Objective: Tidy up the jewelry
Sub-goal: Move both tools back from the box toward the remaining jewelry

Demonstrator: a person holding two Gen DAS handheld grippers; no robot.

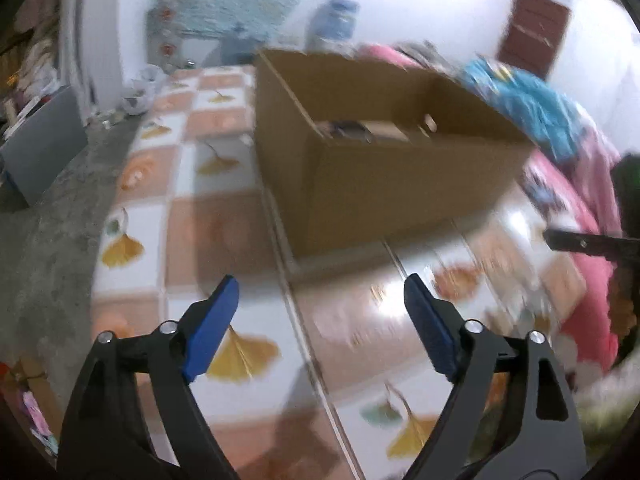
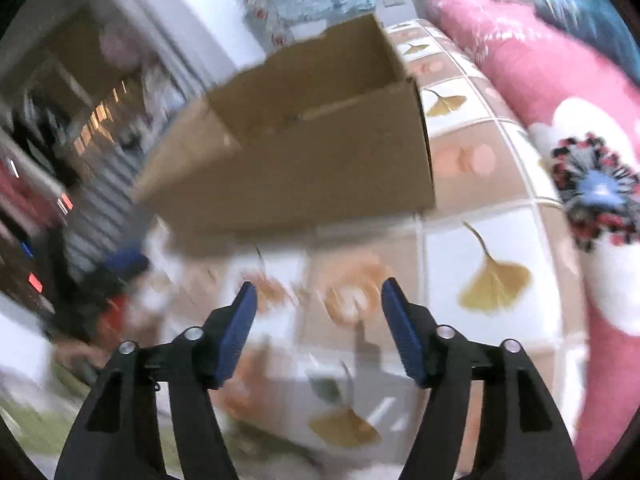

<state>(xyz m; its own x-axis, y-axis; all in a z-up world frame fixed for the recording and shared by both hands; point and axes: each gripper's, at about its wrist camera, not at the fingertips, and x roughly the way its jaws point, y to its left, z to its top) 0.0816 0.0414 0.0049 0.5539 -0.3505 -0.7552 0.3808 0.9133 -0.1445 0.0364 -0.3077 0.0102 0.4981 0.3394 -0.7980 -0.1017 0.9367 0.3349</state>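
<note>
Both grippers hang released and empty — left gripper (image 1: 320, 304), right gripper (image 2: 318, 308) — over the leaf-print counter (image 1: 240, 240). At twelve o'clock sits the open cardboard box (image 1: 400, 184), small blurred items inside, presumably the jewelry. I judge them light, slippery, delicate — best pinched gently at a clasp.

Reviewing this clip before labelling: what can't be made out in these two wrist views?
- Contents of the cardboard box: left wrist view shows only blurred shapes past the near wall; right wrist view shows bare inner walls.
- Jewelry: none recognisable in either view; motion blur smears the checked tablecloth.
- Right gripper: in the left wrist view only a dark tip, cut off by the right edge.
- Left gripper: open, nothing between its fingers.
</note>
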